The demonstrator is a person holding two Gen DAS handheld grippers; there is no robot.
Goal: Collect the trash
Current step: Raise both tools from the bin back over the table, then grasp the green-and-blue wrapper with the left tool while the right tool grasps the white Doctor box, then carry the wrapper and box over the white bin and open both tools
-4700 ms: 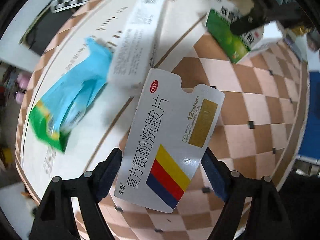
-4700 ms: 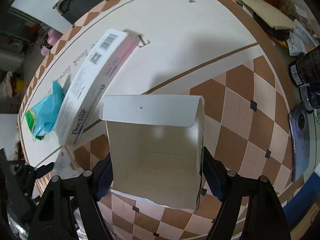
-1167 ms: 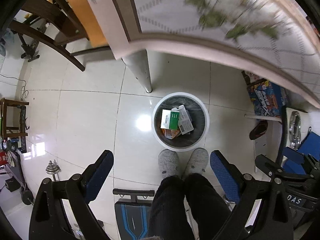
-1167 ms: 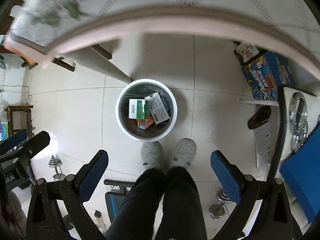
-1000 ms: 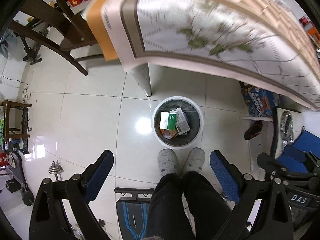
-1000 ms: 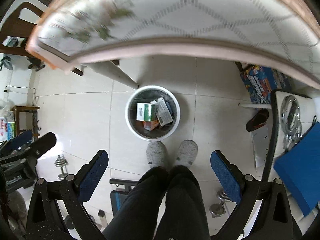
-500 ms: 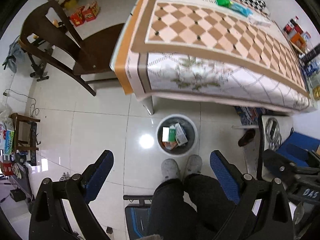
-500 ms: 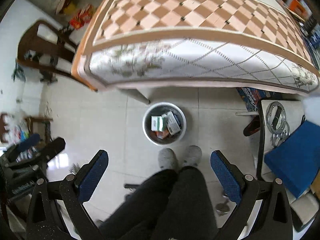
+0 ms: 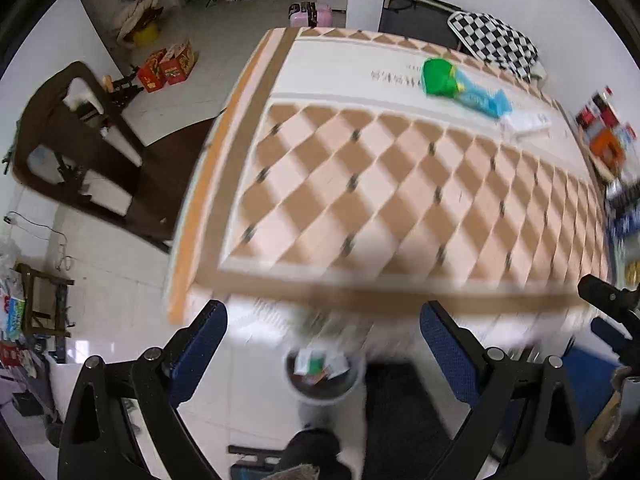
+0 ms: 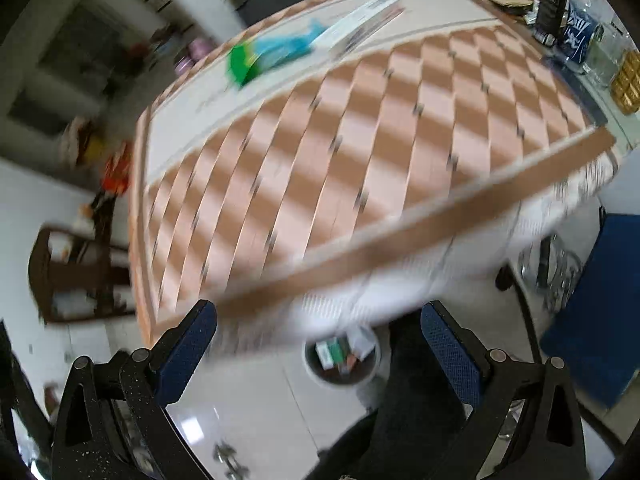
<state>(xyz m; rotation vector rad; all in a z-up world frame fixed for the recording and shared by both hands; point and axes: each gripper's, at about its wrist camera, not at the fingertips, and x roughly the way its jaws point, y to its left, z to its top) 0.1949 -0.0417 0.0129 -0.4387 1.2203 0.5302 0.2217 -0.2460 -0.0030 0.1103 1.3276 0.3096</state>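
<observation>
Both views are blurred by motion. My left gripper [image 9: 323,334] is open and empty, held above the near edge of the checked table [image 9: 400,200]. My right gripper [image 10: 319,334] is open and empty too. On the floor below the table edge stands a white trash bin [image 9: 325,376] [image 10: 342,360] holding several small boxes. At the table's far side lie a green and blue packet [image 9: 460,86] [image 10: 268,54] and a long white box [image 9: 526,124] [image 10: 360,22], side by side.
A dark wooden chair [image 9: 80,148] stands left of the table. Bottles and clutter [image 10: 576,20] line the table's right edge. A person's dark trouser legs [image 10: 408,420] are beside the bin. A blue object [image 10: 596,312] is at the right, and the other gripper [image 9: 612,312] shows at the right edge.
Both grippers dropped their boxes into the bin, then swung up from looking down at the floor to facing the table top. They stay open.
</observation>
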